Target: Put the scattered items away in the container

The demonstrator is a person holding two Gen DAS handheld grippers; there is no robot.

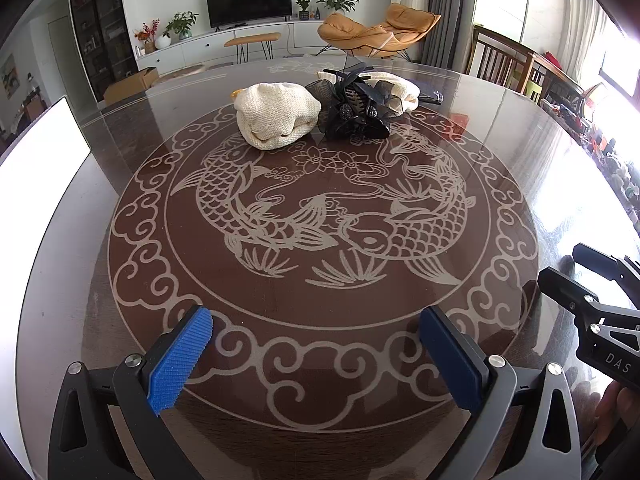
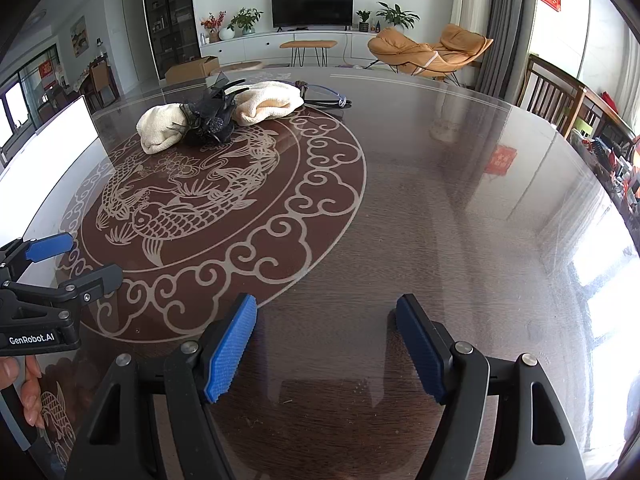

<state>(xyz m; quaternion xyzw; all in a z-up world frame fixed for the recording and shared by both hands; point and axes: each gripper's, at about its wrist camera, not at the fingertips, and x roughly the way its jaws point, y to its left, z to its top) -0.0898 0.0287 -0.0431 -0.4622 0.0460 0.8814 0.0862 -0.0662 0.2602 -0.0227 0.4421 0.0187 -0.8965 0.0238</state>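
A cream knitted bundle (image 1: 276,119) lies on the far side of the round glass table (image 1: 120,152); it also shows in the right wrist view (image 2: 160,130). A black hair clip with mesh bows (image 1: 354,110) sits beside it, also seen from the right (image 2: 210,120). A second cream knitted piece (image 1: 404,90) lies behind the clip (image 2: 272,104). Clear glasses (image 2: 326,98) lie at its right. My left gripper (image 1: 316,356) is open and empty, near the table's front. My right gripper (image 2: 326,348) is open and empty, to the right of the left one.
The table has a fish pattern (image 1: 320,216) under glass. A white board (image 1: 44,140) stands at the left edge. Wooden chairs (image 2: 560,96) stand at the right. No container is in view.
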